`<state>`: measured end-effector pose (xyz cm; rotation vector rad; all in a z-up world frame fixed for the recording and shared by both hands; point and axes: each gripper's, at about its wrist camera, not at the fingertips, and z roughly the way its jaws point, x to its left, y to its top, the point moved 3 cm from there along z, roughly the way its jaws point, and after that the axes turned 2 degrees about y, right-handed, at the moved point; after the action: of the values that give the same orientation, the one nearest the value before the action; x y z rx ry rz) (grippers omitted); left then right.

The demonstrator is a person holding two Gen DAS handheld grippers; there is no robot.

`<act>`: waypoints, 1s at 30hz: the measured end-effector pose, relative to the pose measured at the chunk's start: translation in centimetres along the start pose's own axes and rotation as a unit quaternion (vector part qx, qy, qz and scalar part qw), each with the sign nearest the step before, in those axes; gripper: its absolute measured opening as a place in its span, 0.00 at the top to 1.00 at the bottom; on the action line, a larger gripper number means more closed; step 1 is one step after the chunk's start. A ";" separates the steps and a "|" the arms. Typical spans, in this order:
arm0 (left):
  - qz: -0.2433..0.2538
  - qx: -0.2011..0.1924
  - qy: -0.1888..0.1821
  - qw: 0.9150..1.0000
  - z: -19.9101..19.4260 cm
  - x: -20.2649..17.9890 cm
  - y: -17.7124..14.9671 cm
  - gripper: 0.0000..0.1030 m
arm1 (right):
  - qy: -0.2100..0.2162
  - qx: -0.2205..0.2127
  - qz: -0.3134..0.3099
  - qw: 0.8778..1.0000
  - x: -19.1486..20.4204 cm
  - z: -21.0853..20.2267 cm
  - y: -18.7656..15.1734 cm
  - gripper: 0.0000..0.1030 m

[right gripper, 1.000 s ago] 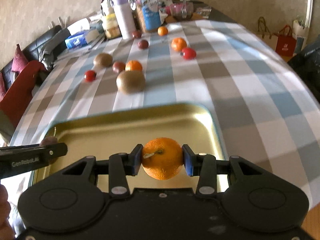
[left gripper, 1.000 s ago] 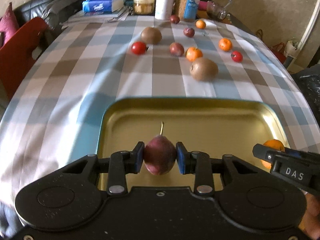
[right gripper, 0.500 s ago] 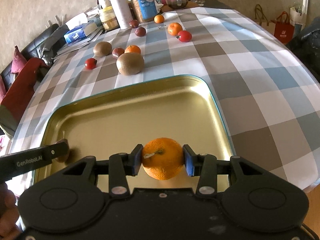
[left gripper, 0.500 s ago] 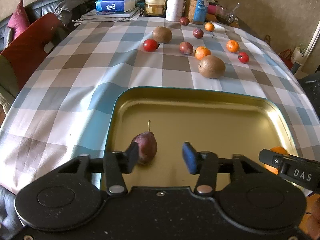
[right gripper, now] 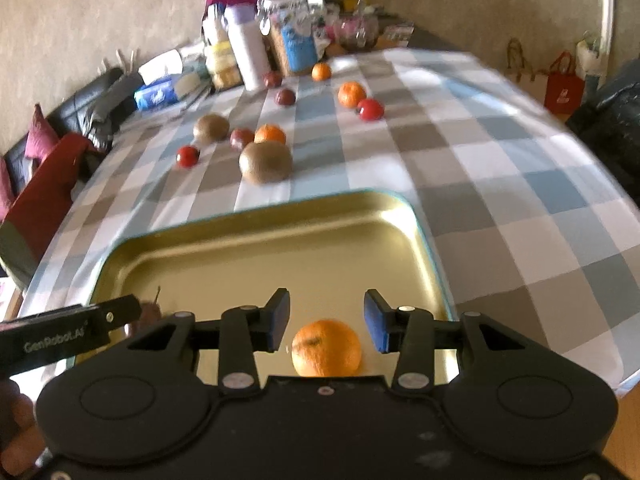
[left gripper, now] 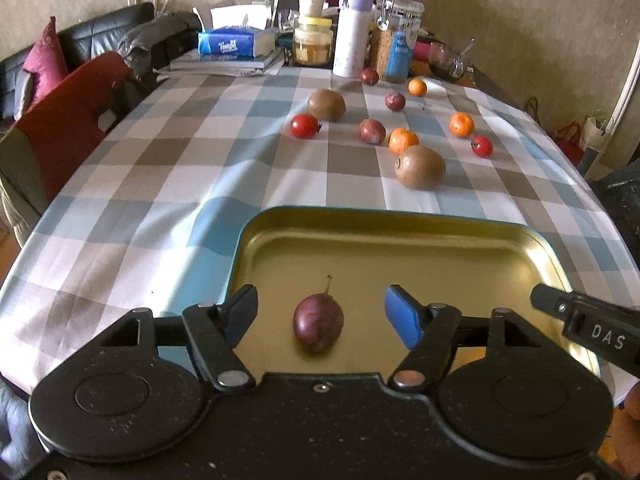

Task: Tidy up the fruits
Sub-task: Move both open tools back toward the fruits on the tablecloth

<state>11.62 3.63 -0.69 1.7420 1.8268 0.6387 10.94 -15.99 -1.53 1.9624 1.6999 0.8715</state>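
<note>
A gold tray [left gripper: 400,240] sits at the near edge of the checked table; it also shows in the right wrist view [right gripper: 256,256]. A purple plum [left gripper: 318,322] with a stem lies in the tray between the open fingers of my left gripper [left gripper: 322,314], untouched. An orange [right gripper: 326,347] lies in the tray under my open right gripper [right gripper: 326,320], free of both pads. Beyond the tray lie a kiwi [left gripper: 420,167], a second kiwi [left gripper: 326,104], a tomato [left gripper: 305,126], oranges and plums.
Jars, a white bottle [left gripper: 352,44], a tissue box [left gripper: 236,42] and papers crowd the table's far end. A red chair [left gripper: 64,112] stands at the left. Bags [right gripper: 564,88] sit on the floor to the right. The right gripper's finger [left gripper: 588,328] shows at the tray's right side.
Both grippers opened. The left let the plum go into the tray and drew back; the right released the orange onto the tray floor.
</note>
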 end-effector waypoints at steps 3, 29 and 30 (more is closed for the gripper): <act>0.000 -0.006 -0.003 1.000 -0.1 0.0 0.1 0.28 | -0.001 -0.038 -0.006 0.999 0.0 -0.6 0.0 0.57; 0.025 -0.025 -0.004 0.999 2.0 -0.6 4.1 0.28 | 0.018 -0.008 -0.032 0.999 1.0 3.2 4.5 0.57; 0.025 -0.027 -0.001 0.999 2.3 -0.6 4.5 0.28 | 0.016 -0.005 -0.032 0.999 1.0 3.7 4.9 0.57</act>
<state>16.46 3.23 0.61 1.7560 1.7528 0.6997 17.11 -15.57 -0.77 1.8859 1.7625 0.8909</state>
